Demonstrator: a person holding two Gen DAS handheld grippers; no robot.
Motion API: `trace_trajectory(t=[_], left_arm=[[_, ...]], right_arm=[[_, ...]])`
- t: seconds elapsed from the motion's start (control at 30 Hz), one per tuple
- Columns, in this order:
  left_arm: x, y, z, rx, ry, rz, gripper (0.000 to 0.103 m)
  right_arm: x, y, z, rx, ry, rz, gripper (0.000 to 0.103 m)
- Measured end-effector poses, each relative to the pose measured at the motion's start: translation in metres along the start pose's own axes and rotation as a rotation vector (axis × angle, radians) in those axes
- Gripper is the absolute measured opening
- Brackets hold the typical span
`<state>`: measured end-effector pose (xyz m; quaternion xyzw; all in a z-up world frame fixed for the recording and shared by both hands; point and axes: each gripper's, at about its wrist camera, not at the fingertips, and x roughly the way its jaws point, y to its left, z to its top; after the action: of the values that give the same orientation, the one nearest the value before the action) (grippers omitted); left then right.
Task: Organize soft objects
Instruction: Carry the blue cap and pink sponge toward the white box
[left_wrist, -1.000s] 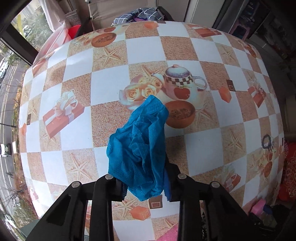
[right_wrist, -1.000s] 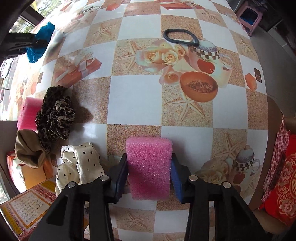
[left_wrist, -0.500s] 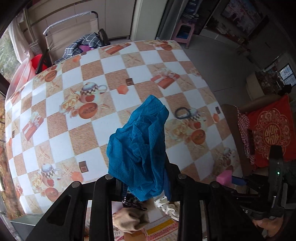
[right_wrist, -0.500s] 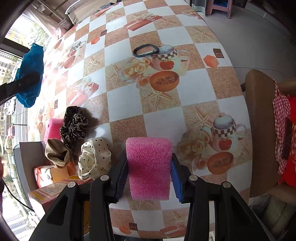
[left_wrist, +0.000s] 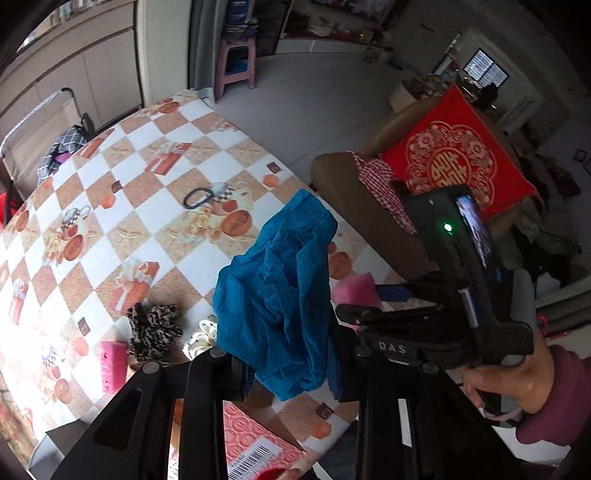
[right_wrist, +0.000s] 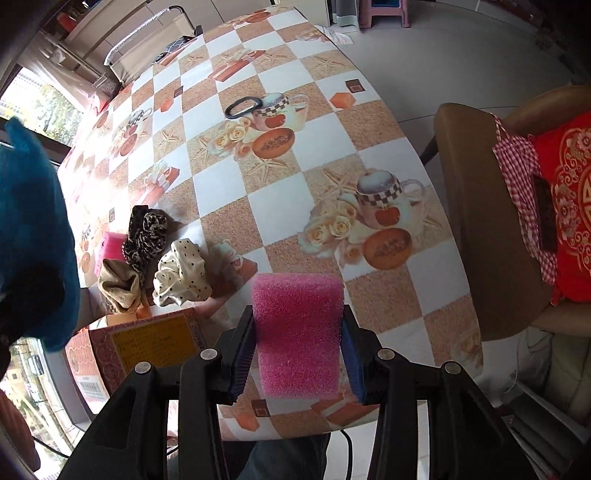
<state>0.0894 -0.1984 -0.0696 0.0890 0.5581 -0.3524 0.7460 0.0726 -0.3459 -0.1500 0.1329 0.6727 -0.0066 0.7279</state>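
The pink sponge (right_wrist: 298, 338) is gripped in the right claw (right_wrist: 297, 354), pressed from both sides by the blue pads (right_wrist: 242, 360), with the jaws set narrow to the sponge's width. It is held in the air above the near edge of the bench (right_wrist: 280, 177), clear of the checkered cloth that covers the bench. The same sponge is seen from the left wrist view as a pink block (left_wrist: 356, 291) beside the right claw's blue pad, with the person's hand (left_wrist: 517, 384) and a dark red sleeve behind the tool.

A blue cloth (left_wrist: 277, 295) is pinched in the left claw (left_wrist: 291, 380), whose jaws are drawn close together around its lower folds; the rest of the cloth is bunched up ahead of the fingers, also above the bench's near edge. In the right wrist view the blue cloth (right_wrist: 35, 236) fills the left border.

On the bench, near its near-left corner, a group of soft things is gathered: a leopard-print scrunchie (right_wrist: 144, 232), a cream polka-dot scrunchie (right_wrist: 181, 273) just beside it, a tan scrunchie (right_wrist: 118, 284) touching the leopard one, and a second pink sponge (right_wrist: 109, 245) partly hidden behind them. A red printed box (right_wrist: 147, 343) lies at the bench's near edge, just below these. A black hair band (right_wrist: 242, 107) lies well apart, toward the middle of the bench. A chair with a red cushion (right_wrist: 565, 206) stands off the bench's right side.
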Motion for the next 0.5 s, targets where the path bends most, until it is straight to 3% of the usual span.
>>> trace_trajectory(t=[0.23, 0.5], left_arm=[[-0.011, -0.033, -0.044, 0.111, 0.028, -0.066, 0.033], [-0.018, -0.048, -0.095, 0.209, 0.087, -0.139, 0.033]], right_arm=[[-0.006, -0.013, -0.037, 0.035, 0.020, -0.029, 0.044], [-0.003, 0.000, -0.072, -0.006, 0.055, -0.036, 0.044]])
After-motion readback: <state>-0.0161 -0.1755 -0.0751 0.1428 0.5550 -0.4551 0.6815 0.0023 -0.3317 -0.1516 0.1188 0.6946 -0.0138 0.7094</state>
